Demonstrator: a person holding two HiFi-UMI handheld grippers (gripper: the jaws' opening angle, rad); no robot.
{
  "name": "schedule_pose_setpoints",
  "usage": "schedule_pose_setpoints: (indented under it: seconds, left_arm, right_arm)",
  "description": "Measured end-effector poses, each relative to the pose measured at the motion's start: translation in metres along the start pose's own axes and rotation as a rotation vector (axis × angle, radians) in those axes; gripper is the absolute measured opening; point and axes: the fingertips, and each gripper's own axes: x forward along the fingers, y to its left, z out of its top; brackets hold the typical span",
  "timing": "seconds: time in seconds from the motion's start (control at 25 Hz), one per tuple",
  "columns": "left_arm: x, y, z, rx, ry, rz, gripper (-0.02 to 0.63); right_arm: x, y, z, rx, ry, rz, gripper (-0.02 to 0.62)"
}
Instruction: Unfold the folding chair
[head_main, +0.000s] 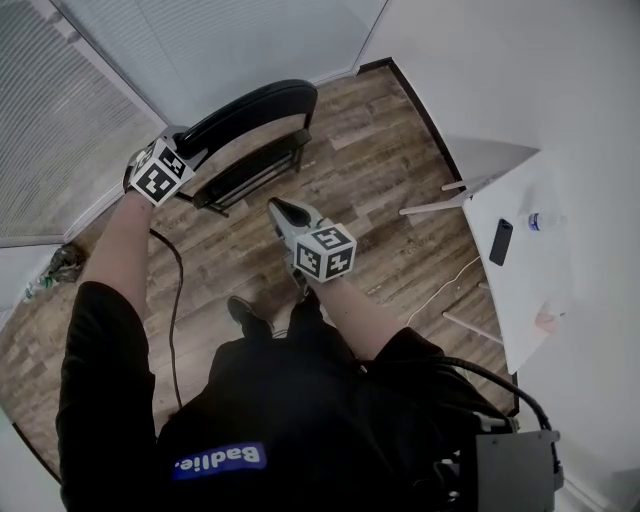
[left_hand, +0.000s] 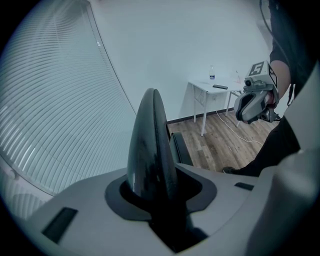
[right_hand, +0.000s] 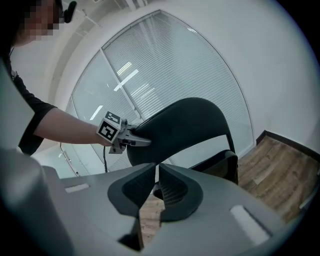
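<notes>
Black plastic fills the left gripper (left_hand: 156, 196): its jaws stand partly apart and clamp the top edge of the backrest (left_hand: 152, 145) of the folding chair (head_main: 250, 110). The right gripper (right_hand: 156, 176) has its jaws together with nothing between them and hangs in the air just in front of the chair, its tips toward the seat (right_hand: 226, 162), which is tipped up steeply rather than lying flat. The chair stands on a wood-plank floor (head_main: 385, 165) close to a corner of windows covered by pale blinds (head_main: 60, 130). A dark cable (head_main: 178, 300) trails across the boards by the person's feet. Well off to the right, a white table (head_main: 525, 290) against the plain wall holds a small bottle (head_main: 545, 221), its contents too small to make out, and a flat black device (head_main: 501, 241).
</notes>
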Motion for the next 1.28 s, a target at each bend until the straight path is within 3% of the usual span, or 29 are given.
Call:
schedule_pose_setpoints:
  seconds: [0.72,1.28]
  left_arm:
    - [0.005,0.016,-0.001,0.014,-0.015,0.002,0.133]
    - [0.006,0.019,0.000,0.032,-0.037,0.006,0.134]
  right_arm:
    - [0.053,-0.043,-0.031,0.113,0.046,-0.032,0.042]
    - [0.091,-0.082,-0.049,0.246,0.026,-0.084,0.071]
